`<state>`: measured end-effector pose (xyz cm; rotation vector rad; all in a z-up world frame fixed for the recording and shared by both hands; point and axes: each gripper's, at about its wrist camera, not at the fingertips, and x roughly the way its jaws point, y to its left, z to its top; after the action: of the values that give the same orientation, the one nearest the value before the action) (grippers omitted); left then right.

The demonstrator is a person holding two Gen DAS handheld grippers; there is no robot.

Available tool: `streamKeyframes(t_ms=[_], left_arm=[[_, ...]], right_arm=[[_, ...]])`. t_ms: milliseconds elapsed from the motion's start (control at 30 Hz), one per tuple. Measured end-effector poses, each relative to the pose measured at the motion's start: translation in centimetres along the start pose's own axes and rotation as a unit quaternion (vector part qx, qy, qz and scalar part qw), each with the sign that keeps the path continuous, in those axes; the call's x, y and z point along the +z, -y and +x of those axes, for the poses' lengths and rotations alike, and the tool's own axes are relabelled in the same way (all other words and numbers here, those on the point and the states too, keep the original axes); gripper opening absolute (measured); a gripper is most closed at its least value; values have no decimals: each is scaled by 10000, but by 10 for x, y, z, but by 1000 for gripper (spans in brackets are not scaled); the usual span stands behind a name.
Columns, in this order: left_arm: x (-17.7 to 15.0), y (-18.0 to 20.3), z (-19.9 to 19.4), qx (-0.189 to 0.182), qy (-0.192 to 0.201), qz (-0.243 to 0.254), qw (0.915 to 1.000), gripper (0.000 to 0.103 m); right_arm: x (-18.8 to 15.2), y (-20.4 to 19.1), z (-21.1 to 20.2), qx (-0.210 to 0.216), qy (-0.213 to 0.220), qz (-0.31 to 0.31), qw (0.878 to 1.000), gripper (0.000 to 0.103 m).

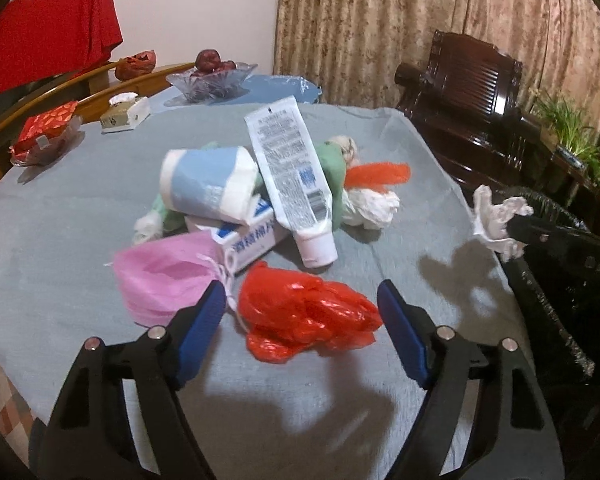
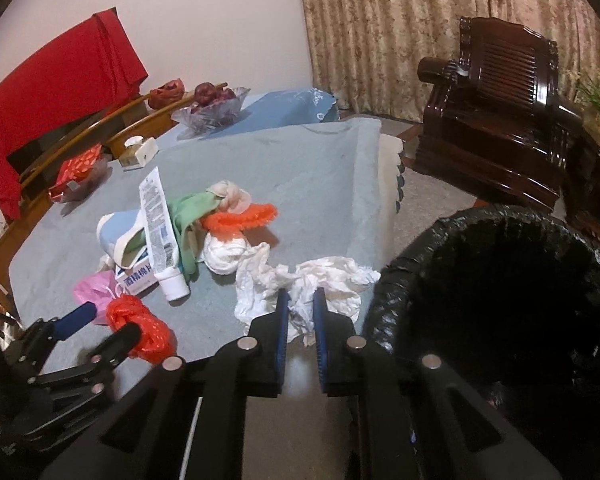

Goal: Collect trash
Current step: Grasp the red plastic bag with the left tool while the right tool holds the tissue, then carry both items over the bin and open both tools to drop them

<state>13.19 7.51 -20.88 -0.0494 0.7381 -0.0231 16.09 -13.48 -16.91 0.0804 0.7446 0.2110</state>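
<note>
Collecting underway: right hand-held gripper clenched on crumpled white tissue beside black-lined bin; left hand-held gripper spread around red plastic bag; most litter still on worktop.

The black plastic left gripper carries 2 blue ribbed finger pads and 4 round silver pins. The matching black plastic right gripper has blue pads and silver pins too.
</note>
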Motion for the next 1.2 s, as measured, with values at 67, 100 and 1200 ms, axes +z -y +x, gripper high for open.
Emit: streamKeyframes(t_ms=[67, 100, 1200], left_arm=[[-2, 2, 7, 29, -96, 6, 9999, 53], [-3, 2, 7, 40, -113, -1, 9999, 49], [48, 69, -59, -536, 638, 318, 9960, 18]], right_arm=[[-3, 2, -2, 4, -14, 5, 10000, 12], [-4, 2, -2, 8, -17, 6, 10000, 12], [9, 40, -93, -310, 727, 281, 9965, 12]])
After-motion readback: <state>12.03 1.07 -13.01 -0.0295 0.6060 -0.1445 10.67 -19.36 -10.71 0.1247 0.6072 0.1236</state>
